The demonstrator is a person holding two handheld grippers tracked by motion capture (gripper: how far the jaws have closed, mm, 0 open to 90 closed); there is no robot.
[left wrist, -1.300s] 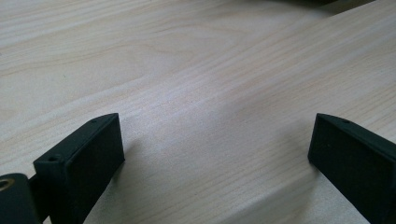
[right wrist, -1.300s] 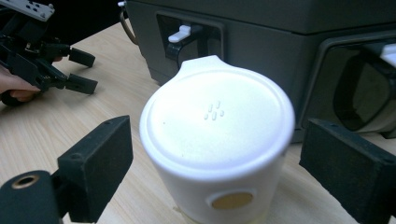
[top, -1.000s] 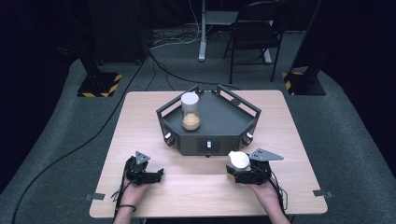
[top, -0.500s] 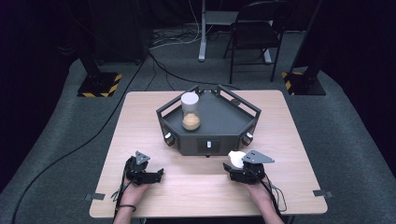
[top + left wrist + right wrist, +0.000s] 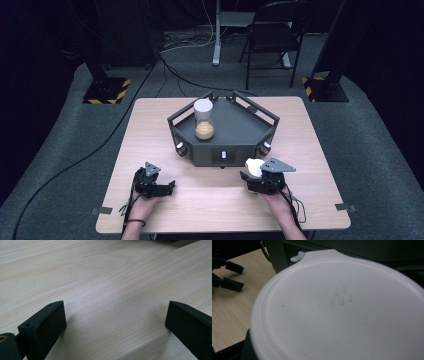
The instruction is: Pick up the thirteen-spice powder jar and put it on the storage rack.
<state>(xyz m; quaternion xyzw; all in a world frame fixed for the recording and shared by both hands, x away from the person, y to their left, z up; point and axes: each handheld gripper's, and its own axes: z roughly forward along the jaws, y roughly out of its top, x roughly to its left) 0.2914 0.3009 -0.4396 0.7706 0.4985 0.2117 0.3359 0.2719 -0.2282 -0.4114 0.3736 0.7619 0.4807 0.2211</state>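
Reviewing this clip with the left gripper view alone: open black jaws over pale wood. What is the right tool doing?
Observer: The right tool grips a white round plastic lid, close in front of its camera.
Operator: Where does that lid belong?
Observer: Cannot say; a clear jar with tan contents and a white top stands on a dark grey angular platform.
Operator: How near is the right tool to that platform?
Observer: Just in front of its near face, toward the right end.

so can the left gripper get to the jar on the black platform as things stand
Probably yes. The left gripper is open and empty on the table, and the jar stands at the black platform's left side with bare wood between; its low rail might hinder a side approach.
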